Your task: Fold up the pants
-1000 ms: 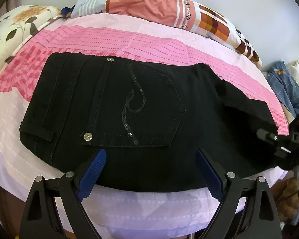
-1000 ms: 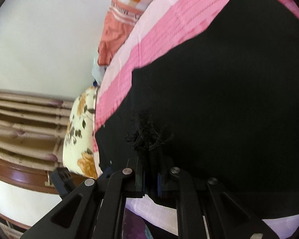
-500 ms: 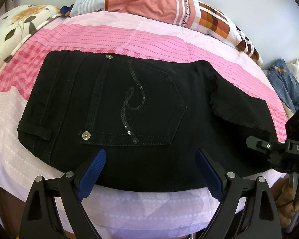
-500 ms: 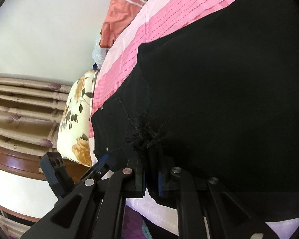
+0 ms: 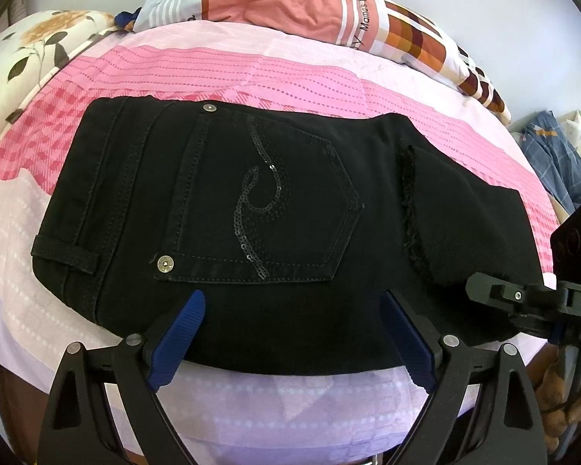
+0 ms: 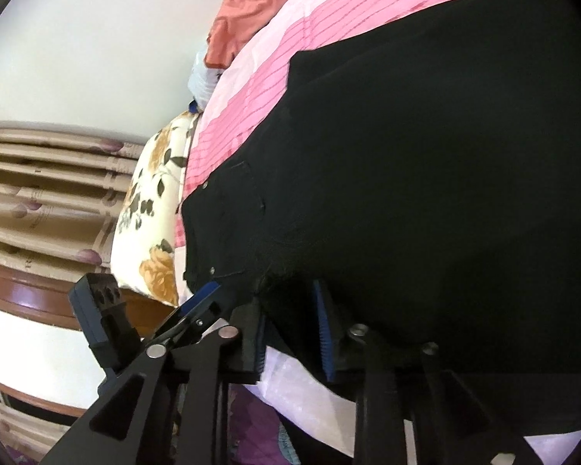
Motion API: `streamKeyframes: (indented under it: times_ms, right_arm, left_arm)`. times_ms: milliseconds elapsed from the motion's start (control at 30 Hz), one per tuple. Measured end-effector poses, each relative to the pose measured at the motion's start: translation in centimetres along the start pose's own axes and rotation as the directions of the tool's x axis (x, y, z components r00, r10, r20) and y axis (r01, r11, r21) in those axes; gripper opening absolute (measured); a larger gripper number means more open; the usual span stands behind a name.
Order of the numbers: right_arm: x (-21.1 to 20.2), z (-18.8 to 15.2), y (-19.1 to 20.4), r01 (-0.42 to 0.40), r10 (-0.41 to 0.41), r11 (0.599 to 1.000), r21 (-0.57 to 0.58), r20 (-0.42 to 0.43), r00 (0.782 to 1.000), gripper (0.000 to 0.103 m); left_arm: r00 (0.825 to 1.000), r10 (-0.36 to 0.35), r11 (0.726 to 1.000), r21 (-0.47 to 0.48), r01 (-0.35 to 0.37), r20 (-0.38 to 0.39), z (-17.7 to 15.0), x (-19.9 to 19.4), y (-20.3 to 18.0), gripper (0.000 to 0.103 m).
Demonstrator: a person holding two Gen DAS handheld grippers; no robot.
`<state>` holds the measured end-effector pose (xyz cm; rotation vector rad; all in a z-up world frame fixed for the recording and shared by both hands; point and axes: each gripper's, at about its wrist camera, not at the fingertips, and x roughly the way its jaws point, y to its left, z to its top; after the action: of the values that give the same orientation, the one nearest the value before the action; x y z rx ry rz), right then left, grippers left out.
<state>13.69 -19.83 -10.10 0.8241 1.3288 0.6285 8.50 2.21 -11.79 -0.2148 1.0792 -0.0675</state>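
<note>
Black pants [image 5: 275,201] lie folded on the pink bedsheet [image 5: 251,69], back pocket with a sequin swirl facing up. A leg end with a frayed hem [image 5: 410,209] rests folded over their right part. My left gripper [image 5: 292,302] hovers open over the pants' near edge with nothing between its blue pads. My right gripper [image 6: 290,310] is at the right near corner of the pants [image 6: 406,155]. Its jaws are opening, and the frayed hem [image 6: 275,271] lies just past the tips with no pad pressing on it. The right gripper [image 5: 515,294] also shows in the left wrist view.
A floral pillow [image 5: 27,50] lies at the far left and an orange patterned pillow [image 5: 329,11] along the wall. A heap of clothes [image 5: 554,155] sits off the bed's right side. A curtain [image 6: 38,193] and the wooden bed frame [image 6: 27,294] are on the left.
The right gripper moved left with the frayed leg end, laid it over the pants, and its jaws parted off the hem. The left gripper stayed put and open.
</note>
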Motion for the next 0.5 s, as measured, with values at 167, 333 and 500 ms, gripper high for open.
streamKeyframes:
  times_ms: [167,333,500]
  right_arm:
    - [1.2,-0.2,-0.7,-0.251,0.256,0.964,0.089,-0.061,0.965,0.026]
    - [-3.3,1.4,-2.2,-0.364,0.36,0.928,0.085,0.059,0.931,0.03]
    - [-8.6,1.3,-3.2,-0.213,0.215,0.976,-0.04,0.067,0.974,0.037]
  left_arm:
    - [1.0,0.001,1.0,0.003,-0.001,-0.001,0.0,0.0,0.0,0.092]
    - [1.0,-0.003,1.0,0.006,0.003,-0.005,-0.1,-0.1,0.1,0.092]
    - [0.999,-0.051,0.999,0.0,0.051,-0.005,0.1,-0.3,0.1,0.092]
